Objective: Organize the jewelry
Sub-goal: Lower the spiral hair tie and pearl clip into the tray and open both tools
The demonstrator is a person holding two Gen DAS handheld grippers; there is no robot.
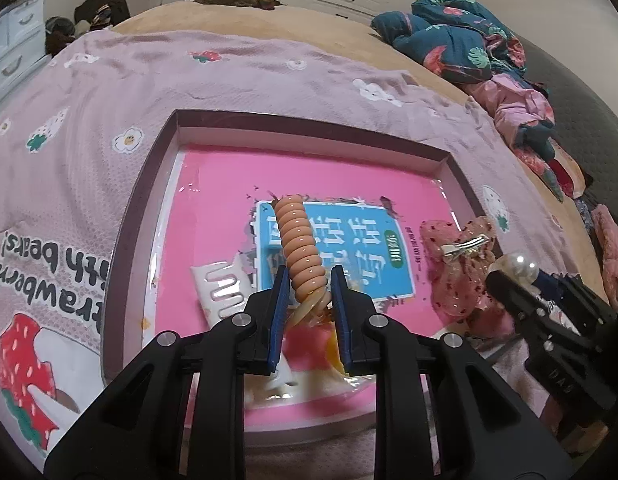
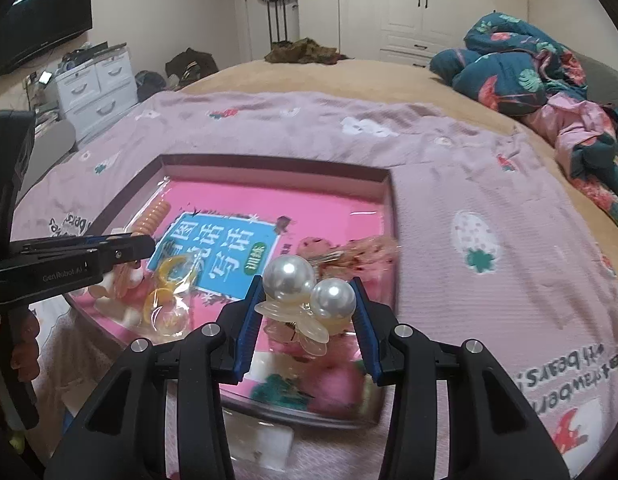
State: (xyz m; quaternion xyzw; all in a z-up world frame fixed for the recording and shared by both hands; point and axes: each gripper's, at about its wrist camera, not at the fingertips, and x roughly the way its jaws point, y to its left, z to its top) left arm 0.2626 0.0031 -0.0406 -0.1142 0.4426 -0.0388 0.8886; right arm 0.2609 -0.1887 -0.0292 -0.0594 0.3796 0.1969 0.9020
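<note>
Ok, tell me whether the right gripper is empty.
No, the right gripper is shut on a pearl hair clip, held between its blue pads above the tray.

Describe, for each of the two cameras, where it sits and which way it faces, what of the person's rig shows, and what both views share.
Left wrist: on the left gripper, facing forward over the shallow box; its fingers clamp a coiled hair tie; the right gripper shows at right.
Right wrist: on the right gripper, clamping a pearl hair clip; the left gripper shows at left.
Shared: box, pink bow clip, bed blanket.
</note>
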